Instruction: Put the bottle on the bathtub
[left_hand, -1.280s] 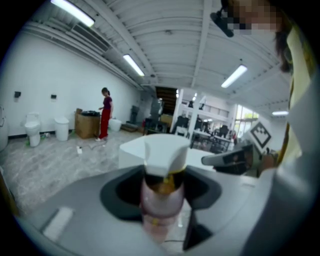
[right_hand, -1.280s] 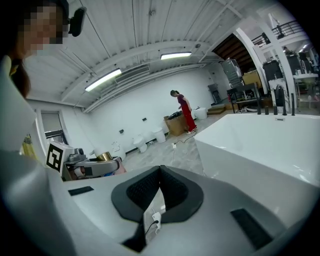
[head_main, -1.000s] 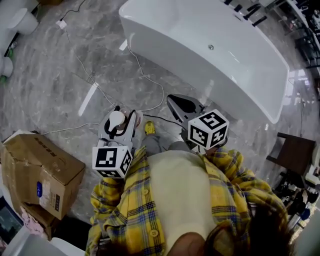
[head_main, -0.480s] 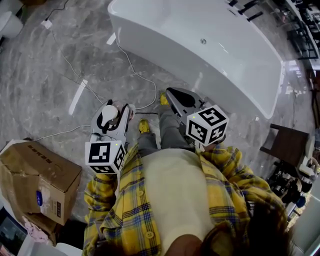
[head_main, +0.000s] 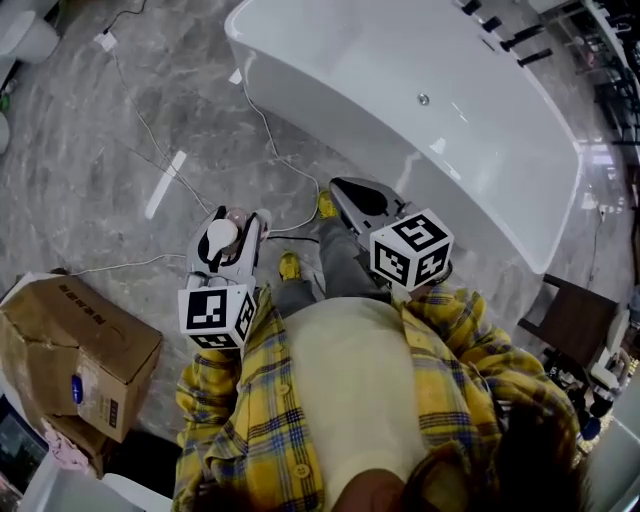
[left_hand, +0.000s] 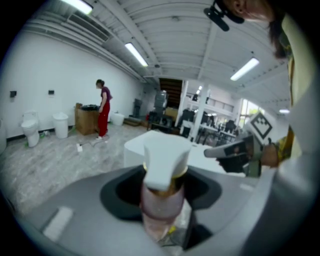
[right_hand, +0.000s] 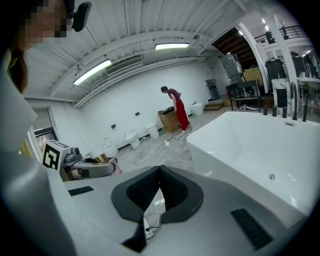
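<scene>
A pink bottle (head_main: 222, 237) with a white pump head (left_hand: 165, 161) stands upright between the jaws of my left gripper (head_main: 232, 222), which is shut on it. In the left gripper view the bottle (left_hand: 161, 206) fills the gap between the dark pads. My right gripper (head_main: 346, 192) is shut with nothing in it, and its pads meet at the tips (right_hand: 160, 172). The white bathtub (head_main: 330, 110) lies just ahead of both grippers. Its rim and basin (right_hand: 250, 145) fill the right of the right gripper view.
A cardboard box (head_main: 80, 350) sits on the floor at the left. White and black cables (head_main: 270, 150) trail over the grey marble floor beside the tub. A dark chair (head_main: 572, 310) stands at the right. A person in red (right_hand: 177, 107) stands far off by some toilets (left_hand: 30, 132).
Both grippers have moved forward and a little down toward the bathtub. The bottle stays in the left one, the right stays shut and empty.
</scene>
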